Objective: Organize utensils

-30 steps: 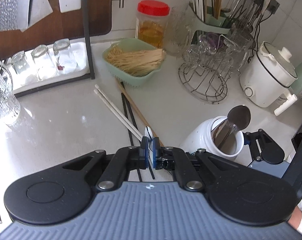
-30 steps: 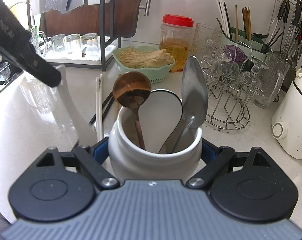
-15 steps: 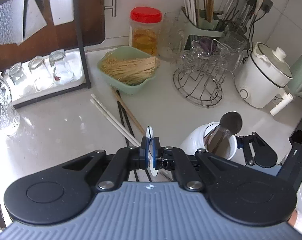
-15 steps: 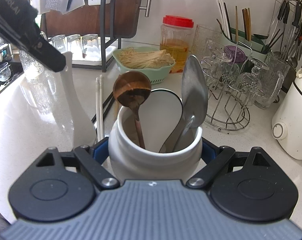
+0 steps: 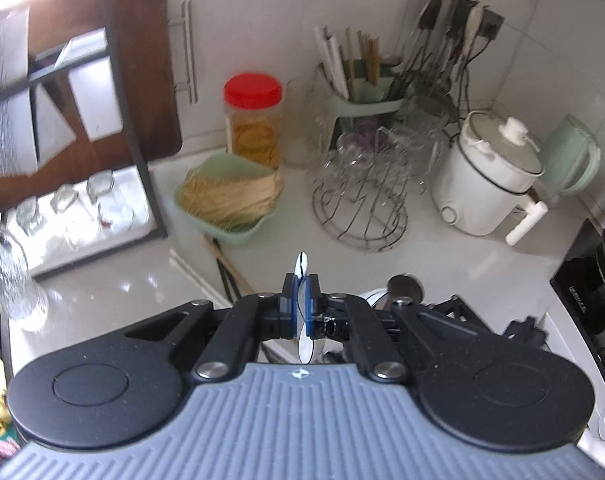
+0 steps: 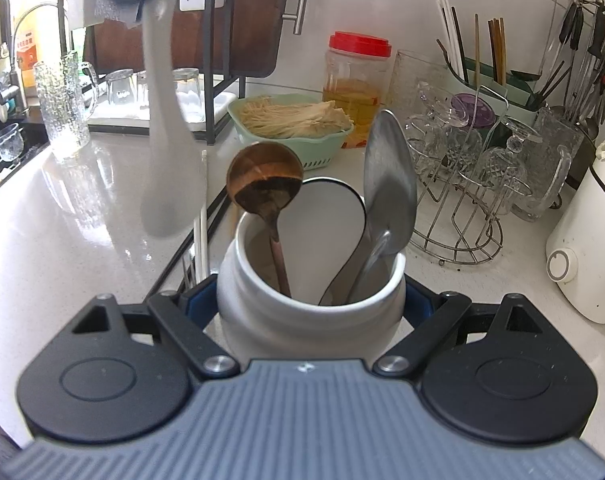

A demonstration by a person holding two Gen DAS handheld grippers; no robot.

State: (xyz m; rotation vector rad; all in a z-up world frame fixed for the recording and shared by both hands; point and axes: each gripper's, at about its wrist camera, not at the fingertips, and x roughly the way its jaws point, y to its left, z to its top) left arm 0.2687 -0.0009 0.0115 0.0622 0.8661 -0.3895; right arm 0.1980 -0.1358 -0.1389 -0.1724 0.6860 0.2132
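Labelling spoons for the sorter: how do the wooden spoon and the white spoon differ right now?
Colour: the wooden spoon is dark brown; the white spoon is plain white.
Place: the wooden spoon stands in the white holder, which the right gripper clamps; the white spoon hangs in the air to the holder's left, pinched by the left gripper.
Pose: wooden spoon's bowl is up, white spoon's bowl is down.
Shared: both roughly upright.

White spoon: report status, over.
Left gripper shut on white spoon, clear of counter. Right gripper clamps white crock. Wooden ladle, steel spoon crowd opening.
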